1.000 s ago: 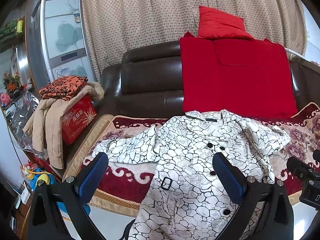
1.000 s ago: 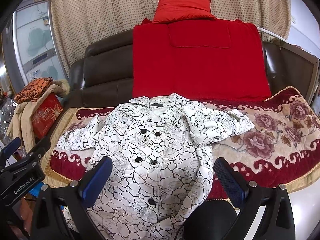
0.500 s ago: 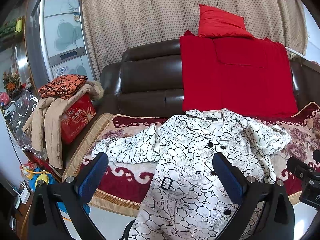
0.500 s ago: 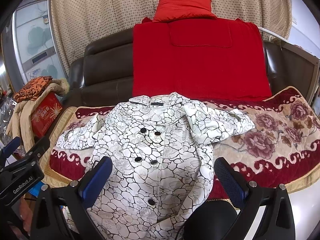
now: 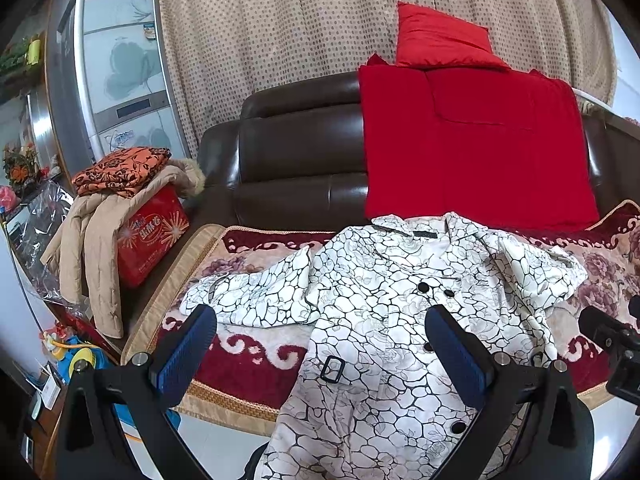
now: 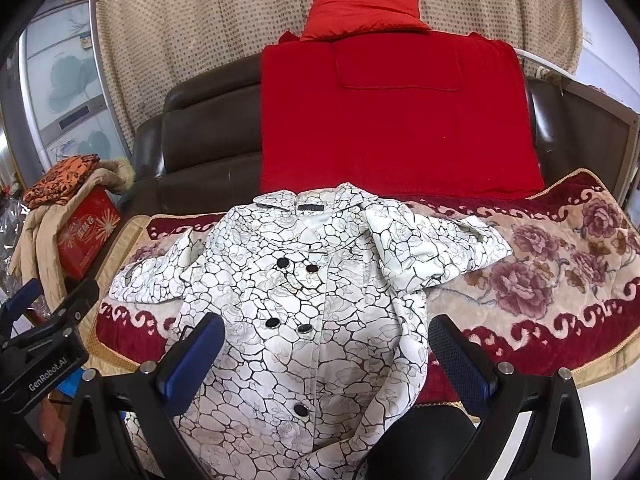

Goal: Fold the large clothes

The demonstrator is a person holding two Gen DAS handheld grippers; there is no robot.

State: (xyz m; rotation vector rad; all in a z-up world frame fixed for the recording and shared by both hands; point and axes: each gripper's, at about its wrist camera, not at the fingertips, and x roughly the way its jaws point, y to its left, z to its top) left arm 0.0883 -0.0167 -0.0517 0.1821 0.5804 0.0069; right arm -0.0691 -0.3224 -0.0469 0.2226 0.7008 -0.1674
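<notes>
I am holding both hand-held grippers out over the near edge of the sofa (image 5: 304,152), with the coat (image 5: 400,320) lying face up on the blanket (image 6: 560,272) straight ahead of them. Its long axis is running away from me: collar (image 6: 308,208) far, by the red cushion (image 6: 392,120), hem hanging off the seat toward me and passing under both tools.

My left gripper (image 5: 320,352) is standing with fingers wide apart and gripping nothing, sitting left of the coat's middle; the left sleeve (image 5: 256,292) is spreading out just beyond its left finger, so this hand is the nearer one for that sleeve. My right gripper (image 6: 326,356) is likewise spread open and empty, framing the button front, and the right sleeve (image 6: 436,244), already crumpled inward, is lying ahead and to its right.

Both tools are pointing level and forward, side by side, neither touching cloth. I judge no fold is begun yet; the sleeves probably come first.
</notes>
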